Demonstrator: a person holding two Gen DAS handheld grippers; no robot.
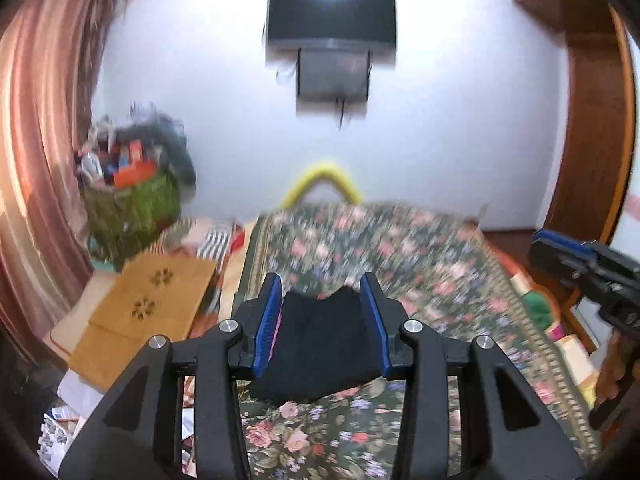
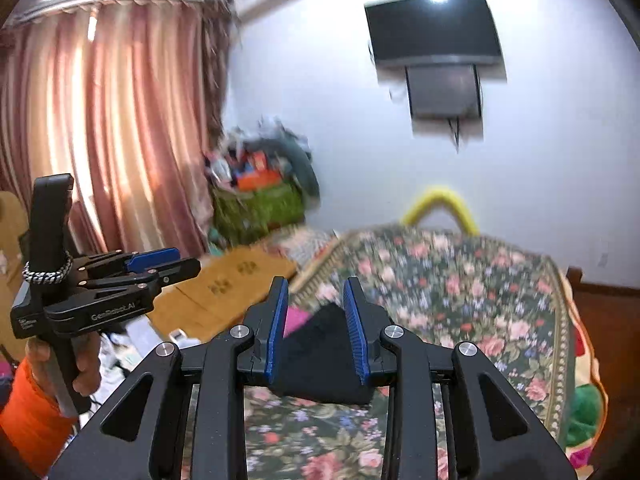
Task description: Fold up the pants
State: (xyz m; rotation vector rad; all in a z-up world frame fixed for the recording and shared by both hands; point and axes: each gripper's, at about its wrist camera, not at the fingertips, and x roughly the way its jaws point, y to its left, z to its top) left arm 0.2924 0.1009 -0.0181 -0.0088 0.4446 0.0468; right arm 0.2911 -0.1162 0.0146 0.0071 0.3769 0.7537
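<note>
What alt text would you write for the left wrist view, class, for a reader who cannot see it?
A left gripper with blue pads reaches out over a floral bedspread, with a black folded garment seen between its fingers. The right gripper enters from the right edge; beyond are a wall-mounted television, pink curtains and a cluttered green basket.

Left wrist view: looks along its own blue fingers (image 1: 269,312), angled slightly down over the flowered bedspread (image 1: 420,248); TV (image 1: 332,12) at 12 o'clock, curtain (image 1: 44,120) at 9.
Right wrist view: same heading, set further right; TV (image 2: 434,26) at 1 o'clock.
Nearness: bedspread close below; wall far.
Shared: bedspread, TV, curtain, green basket (image 1: 134,204).
</note>
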